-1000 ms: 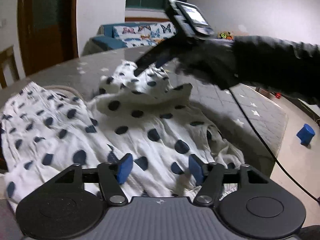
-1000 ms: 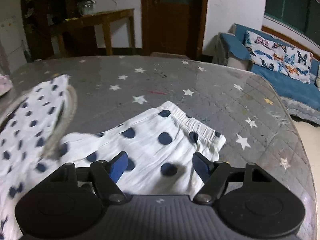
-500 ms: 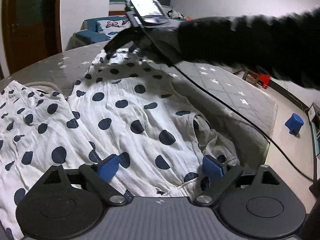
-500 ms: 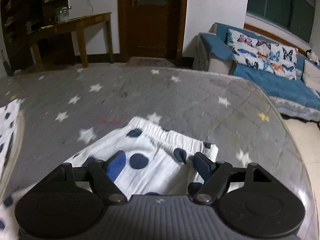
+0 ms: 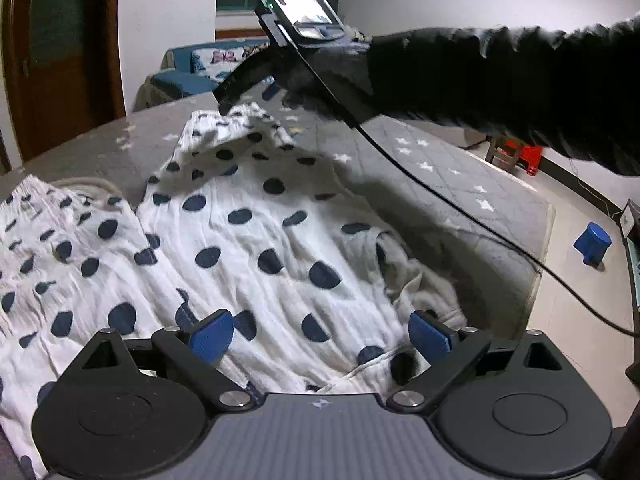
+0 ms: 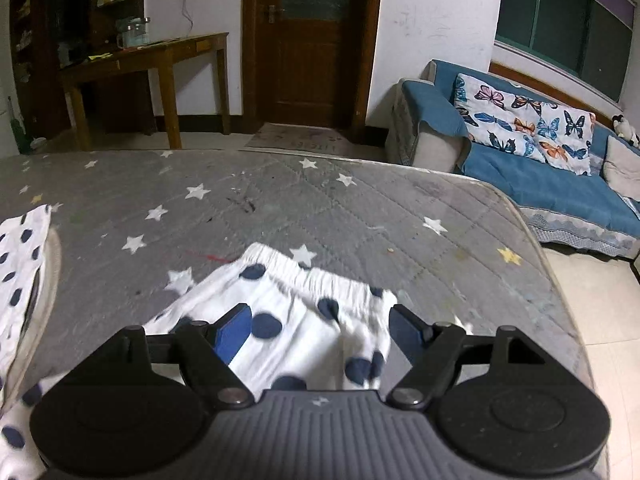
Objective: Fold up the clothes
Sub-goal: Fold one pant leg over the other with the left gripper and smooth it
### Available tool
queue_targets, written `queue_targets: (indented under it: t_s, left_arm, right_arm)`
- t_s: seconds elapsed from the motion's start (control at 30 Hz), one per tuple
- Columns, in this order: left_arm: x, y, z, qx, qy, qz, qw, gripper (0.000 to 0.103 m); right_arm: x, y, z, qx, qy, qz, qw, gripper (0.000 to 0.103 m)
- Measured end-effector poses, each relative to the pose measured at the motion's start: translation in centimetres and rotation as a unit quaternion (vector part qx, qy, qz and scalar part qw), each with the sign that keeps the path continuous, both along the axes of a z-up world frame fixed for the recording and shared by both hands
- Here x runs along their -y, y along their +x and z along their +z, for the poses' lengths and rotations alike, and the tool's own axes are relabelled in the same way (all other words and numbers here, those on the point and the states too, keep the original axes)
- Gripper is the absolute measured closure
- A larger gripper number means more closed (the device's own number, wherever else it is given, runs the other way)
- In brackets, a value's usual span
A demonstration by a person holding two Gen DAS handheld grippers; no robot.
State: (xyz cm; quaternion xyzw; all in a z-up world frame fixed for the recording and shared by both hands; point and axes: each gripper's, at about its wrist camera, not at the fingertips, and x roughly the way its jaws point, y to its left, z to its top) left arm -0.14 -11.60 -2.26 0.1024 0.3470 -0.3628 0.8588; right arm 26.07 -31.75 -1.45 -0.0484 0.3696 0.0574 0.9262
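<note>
White trousers with dark blue dots point(image 5: 256, 240) lie spread on the grey star-print mattress point(image 5: 460, 184). My left gripper point(image 5: 320, 338) is open, its blue pads just above the cloth at the near end. My right gripper point(image 6: 320, 330) is open over the elastic waistband point(image 6: 316, 276) at the far end. In the left wrist view the right gripper point(image 5: 250, 96) hovers at the waistband point(image 5: 224, 120), held by a black-sleeved arm point(image 5: 500, 76). A second dotted piece point(image 5: 48, 248) lies at the left.
The mattress edge point(image 6: 536, 240) drops to a tiled floor on the right. A blue sofa point(image 6: 540, 168) with butterfly cushions stands beyond it. A wooden table point(image 6: 152, 56) and a door point(image 6: 312, 36) are at the back. A blue stool point(image 5: 592, 242) is on the floor.
The right gripper has risen a little off the waistband, and the waistband end has bunched up slightly. The left gripper has opened wider than a second ago and stays at the near end.
</note>
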Motion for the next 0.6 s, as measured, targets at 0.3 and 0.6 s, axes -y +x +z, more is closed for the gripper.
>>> queue_targets:
  t_s: [0.3,0.6]
  left_arm:
    - [0.3,-1.9,0.6,0.017,0.005,0.005,0.9998,0.015]
    - [-5.8,-2.2,0.9,0.006,0.001,0.125,0.9922,0.015]
  right_arm:
    - [1.0,-3.5,1.0,-0.008,0.025,-0.008,1.000,0.033]
    - [-2.8,-8.3,0.9,-0.017,0.019,0.072,0.997,0.033]
